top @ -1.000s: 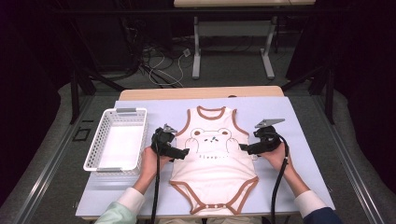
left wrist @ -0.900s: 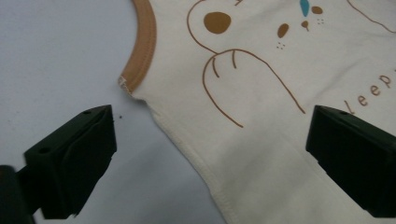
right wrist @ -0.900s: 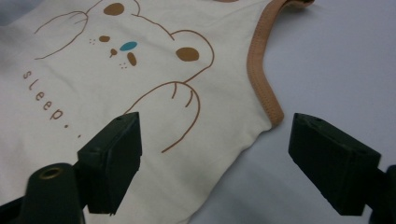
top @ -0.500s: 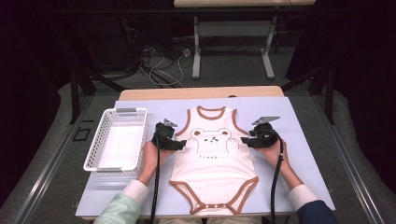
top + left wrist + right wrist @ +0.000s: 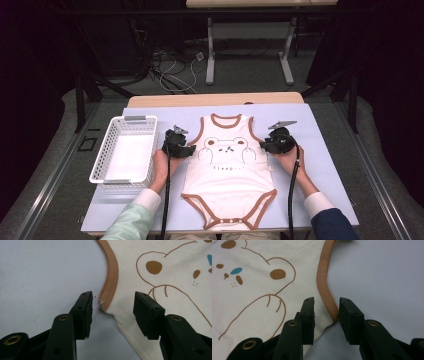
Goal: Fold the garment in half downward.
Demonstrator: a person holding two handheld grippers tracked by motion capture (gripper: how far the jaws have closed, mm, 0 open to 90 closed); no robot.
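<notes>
Spread over the table (image 5: 330, 150), under both grippers, a pale blue mat, with bare wood beyond the fingers at the far edge. Flat on the mat between the two grippers, a cream bodysuit (image 5: 230, 175) with brown trim and a bear print, neck away from the person, snap end toward them. Out beyond the left gripper, away from the bodysuit, a white basket (image 5: 112, 150), well apart from the fingers. Just at the bodysuit's left armhole, the left gripper (image 5: 186, 150), held in a hand at the end of a pale green sleeve; at the opposite armhole, the right gripper (image 5: 265, 146), held in a hand from a dark blue sleeve. From the left gripper view, jaws released and spread wide around the bottom end of the armhole trim (image 5: 109, 277): one finger (image 5: 83, 312) over bare mat just outside the trim, the other over cream cloth inside the side seam, trim end between them, not pinched. From the right gripper view, jaws likewise released but narrower: one finger (image 5: 308, 317) over the cloth beside the bear's paw, the other over the mat, and the lower end of that armhole's trim (image 5: 323, 282) running down into the gap, close to the mat-side finger; touching or not, cannot tell.
</notes>
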